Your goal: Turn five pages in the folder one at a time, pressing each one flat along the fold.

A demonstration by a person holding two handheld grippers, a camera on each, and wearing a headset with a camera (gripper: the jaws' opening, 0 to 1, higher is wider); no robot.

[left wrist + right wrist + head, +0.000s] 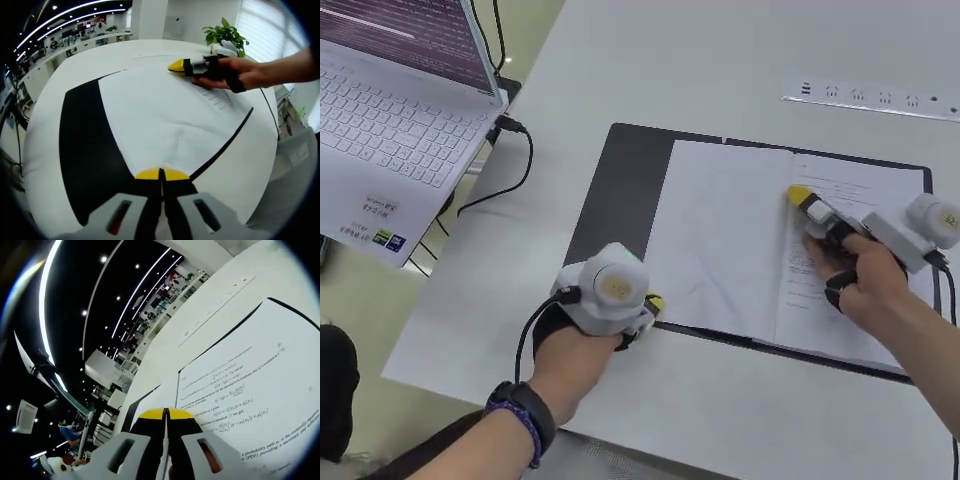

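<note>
A black folder [620, 190] lies open on the white table [720, 60]. A blank white page [720, 235] is turned over its left half, and a printed page [855, 190] lies on the right. My left gripper [653, 301] is shut, its yellow tips [161, 174] meeting at the near edge of the blank page [165, 115]. My right gripper [798, 196] is shut too, with its yellow tips [166, 413] resting on the paper at the fold beside the printed page [240, 390]. In the left gripper view, the right gripper [176, 66] lies across the far part of the page.
An open laptop [390, 110] sits at the far left with a black cable [515, 150] running from it. A power strip [870, 97] is set into the table beyond the folder. A potted plant [225, 32] stands past the table's far edge.
</note>
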